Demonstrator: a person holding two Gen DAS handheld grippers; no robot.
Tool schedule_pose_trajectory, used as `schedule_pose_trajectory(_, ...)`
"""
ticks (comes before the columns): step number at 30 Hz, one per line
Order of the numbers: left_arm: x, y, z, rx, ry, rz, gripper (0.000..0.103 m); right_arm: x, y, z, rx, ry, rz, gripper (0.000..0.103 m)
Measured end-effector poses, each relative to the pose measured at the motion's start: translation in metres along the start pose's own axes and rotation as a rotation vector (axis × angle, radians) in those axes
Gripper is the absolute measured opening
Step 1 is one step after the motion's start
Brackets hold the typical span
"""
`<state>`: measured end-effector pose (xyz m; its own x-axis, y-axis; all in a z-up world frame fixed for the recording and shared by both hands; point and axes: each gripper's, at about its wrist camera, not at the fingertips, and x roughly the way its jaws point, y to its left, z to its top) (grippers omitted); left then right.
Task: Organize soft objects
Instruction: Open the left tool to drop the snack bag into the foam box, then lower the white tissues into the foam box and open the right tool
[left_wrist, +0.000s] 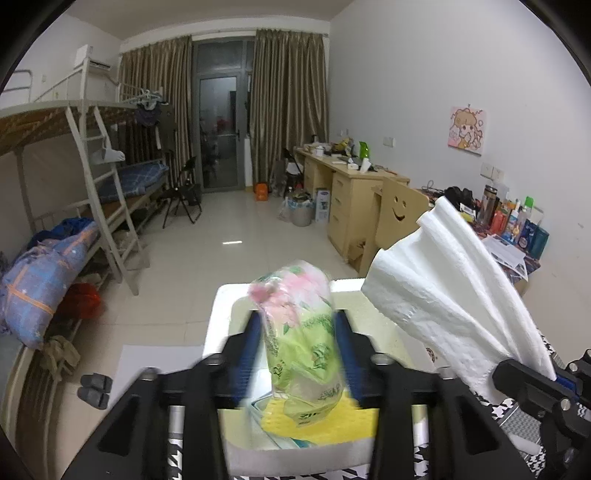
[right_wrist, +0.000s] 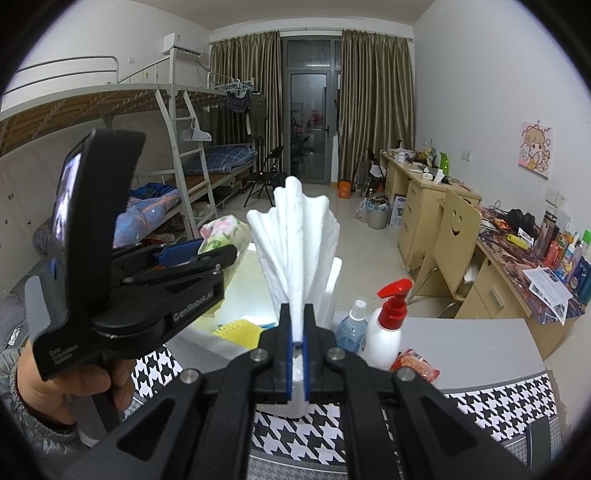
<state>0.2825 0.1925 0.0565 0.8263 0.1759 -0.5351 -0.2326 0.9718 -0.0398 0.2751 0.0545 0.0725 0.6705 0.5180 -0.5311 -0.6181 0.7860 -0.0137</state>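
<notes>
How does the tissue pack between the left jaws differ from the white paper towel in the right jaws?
The tissue pack is wrapped in green and pink printed plastic; the paper towel is bare and plain white. The pack is a compact bundle; the towel fans out in pleats above the jaws. The left gripper stands open around the pack, above a white foam box; the right gripper is shut on the towel. Both are soft paper goods.

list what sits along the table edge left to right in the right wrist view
yellow sponge → folded white towel → clear spray bottle → white pump bottle with red top → red snack packet
</notes>
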Motion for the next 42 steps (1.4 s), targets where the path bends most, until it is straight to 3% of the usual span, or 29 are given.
schedule_pose_trajectory(1,0.001,0.003,0.0,-0.008,-0.006,0.006,0.069,0.001,-0.001,0.0,0.002,0.001,-0.001,0.006)
schedule_pose_trajectory(4,0.002,0.008,-0.002,-0.018,-0.012,0.025,0.083,0.002,-0.001,0.001,0.004,0.004,-0.003,0.006)
schedule_pose_trajectory(8,-0.003,0.009,-0.005,0.009,-0.04,0.078,0.095,0.008,0.0,0.002,0.0,0.014,-0.004,0.006)
schedule_pose_trajectory(13,-0.016,0.012,-0.01,0.054,-0.093,0.175,0.097,0.013,0.002,0.004,-0.003,0.022,0.001,0.006)
schedule_pose_trajectory(19,-0.02,0.02,-0.01,0.045,-0.113,0.21,0.097,0.019,0.003,0.005,-0.009,0.029,0.011,0.006)
schedule_pose_trajectory(42,-0.025,0.044,-0.026,0.002,-0.08,0.23,0.099,0.057,0.018,0.015,-0.017,0.101,0.035,0.006)
